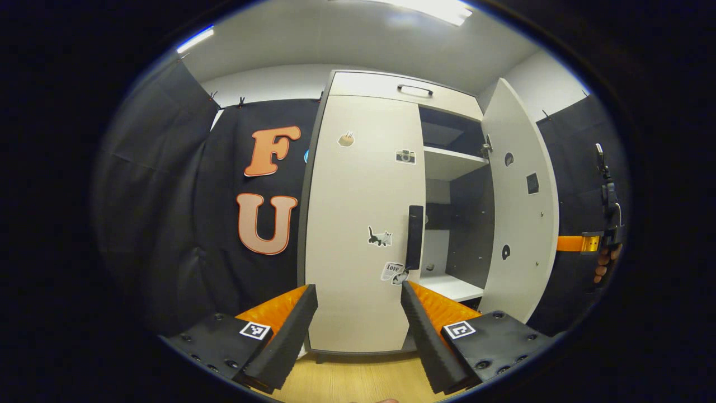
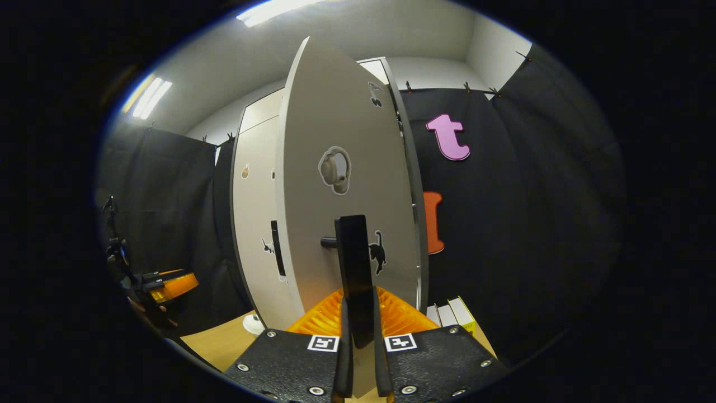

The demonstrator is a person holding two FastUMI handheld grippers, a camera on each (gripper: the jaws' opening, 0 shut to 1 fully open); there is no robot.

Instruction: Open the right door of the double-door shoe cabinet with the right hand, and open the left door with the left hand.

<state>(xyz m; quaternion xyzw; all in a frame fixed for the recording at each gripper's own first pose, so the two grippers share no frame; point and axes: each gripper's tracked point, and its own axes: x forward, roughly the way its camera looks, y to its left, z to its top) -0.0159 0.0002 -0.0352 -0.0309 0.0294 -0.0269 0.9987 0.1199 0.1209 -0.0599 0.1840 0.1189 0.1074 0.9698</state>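
**A:** Ok so where are we at with the shoe cabinet (image 1: 391,89)? In the right gripper view the right gripper (image 2: 358,336) is clamping both fingers on the right door's handle (image 2: 355,268), that dark upright bar. The right door (image 2: 347,184) is swinging well out, and the shelves (image 1: 450,162) inside are showing in the left gripper view.

**B:** Yep, right side is looking basically done. The left door (image 1: 363,224) is sitting flush and closed. The left gripper (image 1: 358,319) is hanging in front of it with its fingers spread wide, holding nothing, apart from the door.

**A:** Where should it grab?

**B:** The left door's handle (image 1: 414,238), the dark vertical bar along the inner edge beside the cat sticker (image 1: 380,237). My guess is it's a stiff panel on hinges, light enough, swinging in an arc, so pinch the bar across its thin sides and follow the arc instead of yanking straight back. The smooth bar could be slippery, so close firmly on it.
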